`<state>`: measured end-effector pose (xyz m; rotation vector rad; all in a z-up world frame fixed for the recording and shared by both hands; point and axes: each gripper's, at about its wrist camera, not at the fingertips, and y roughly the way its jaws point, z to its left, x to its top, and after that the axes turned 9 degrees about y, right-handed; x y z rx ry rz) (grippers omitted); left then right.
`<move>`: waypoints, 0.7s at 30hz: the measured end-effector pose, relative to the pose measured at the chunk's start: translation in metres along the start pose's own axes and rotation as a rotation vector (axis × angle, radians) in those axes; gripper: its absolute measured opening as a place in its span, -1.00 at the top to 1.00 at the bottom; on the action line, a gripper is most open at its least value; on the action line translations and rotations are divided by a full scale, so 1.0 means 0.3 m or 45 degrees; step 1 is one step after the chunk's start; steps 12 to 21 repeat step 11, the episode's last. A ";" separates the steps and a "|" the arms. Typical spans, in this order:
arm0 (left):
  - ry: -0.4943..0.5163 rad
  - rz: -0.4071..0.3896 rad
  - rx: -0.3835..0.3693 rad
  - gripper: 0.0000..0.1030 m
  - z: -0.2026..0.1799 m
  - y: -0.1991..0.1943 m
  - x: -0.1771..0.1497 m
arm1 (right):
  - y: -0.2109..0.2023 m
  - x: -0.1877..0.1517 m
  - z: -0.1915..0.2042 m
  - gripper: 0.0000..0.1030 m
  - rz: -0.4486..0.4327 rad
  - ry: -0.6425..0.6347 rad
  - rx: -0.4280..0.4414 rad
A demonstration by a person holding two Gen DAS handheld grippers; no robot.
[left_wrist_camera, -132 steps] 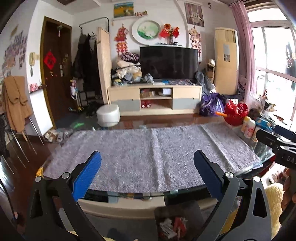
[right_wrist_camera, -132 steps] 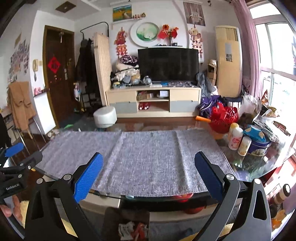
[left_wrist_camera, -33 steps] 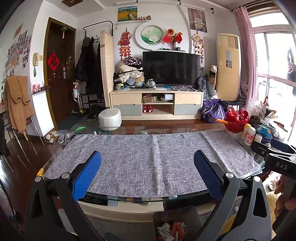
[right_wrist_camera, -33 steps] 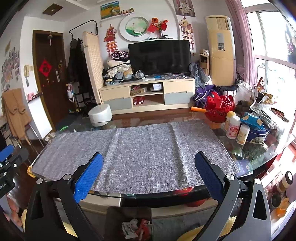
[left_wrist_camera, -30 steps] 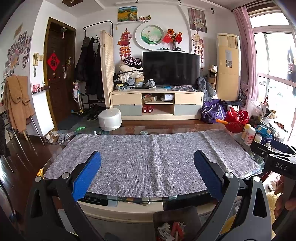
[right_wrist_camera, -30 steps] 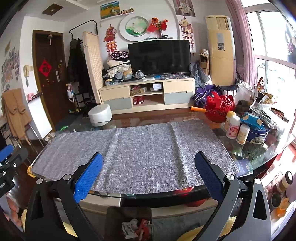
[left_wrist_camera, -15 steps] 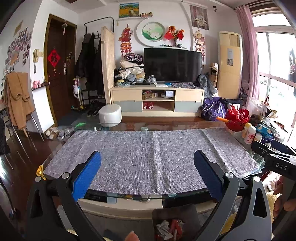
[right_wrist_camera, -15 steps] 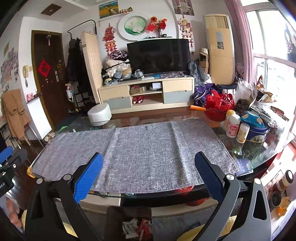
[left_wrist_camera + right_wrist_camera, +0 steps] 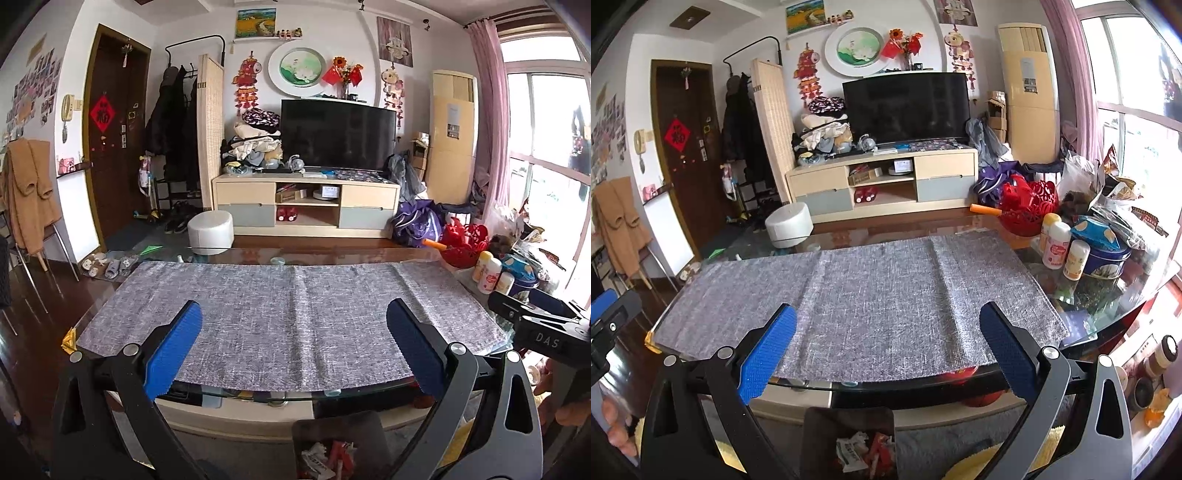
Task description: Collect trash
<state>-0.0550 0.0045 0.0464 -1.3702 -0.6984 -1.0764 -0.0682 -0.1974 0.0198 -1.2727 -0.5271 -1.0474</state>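
Observation:
My left gripper (image 9: 295, 350) is open and empty, held above the near edge of a glass table covered by a grey cloth (image 9: 288, 314). My right gripper (image 9: 886, 350) is open and empty over the same cloth (image 9: 879, 295). A dark trash bin (image 9: 332, 435) with crumpled wrappers inside stands on the floor below the table's near edge; it also shows in the right wrist view (image 9: 849, 439). No trash lies on the cloth. The right gripper's body shows at the right edge of the left wrist view (image 9: 543, 325).
Bottles (image 9: 1058, 245), a blue tin (image 9: 1104, 254), a red basket (image 9: 1030, 203) and bags crowd the table's right end. A yellow scrap (image 9: 68, 338) sits at the left corner. A white stool (image 9: 210, 236) and TV cabinet (image 9: 306, 206) stand beyond.
Both grippers have drifted slightly and tilted a little; the view has shifted a bit. Both stay open and empty. Nothing on the table has moved.

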 end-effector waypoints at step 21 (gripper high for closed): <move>0.007 0.046 -0.010 -0.84 -0.016 0.026 0.000 | 0.005 0.001 0.003 -0.93 0.010 0.008 0.000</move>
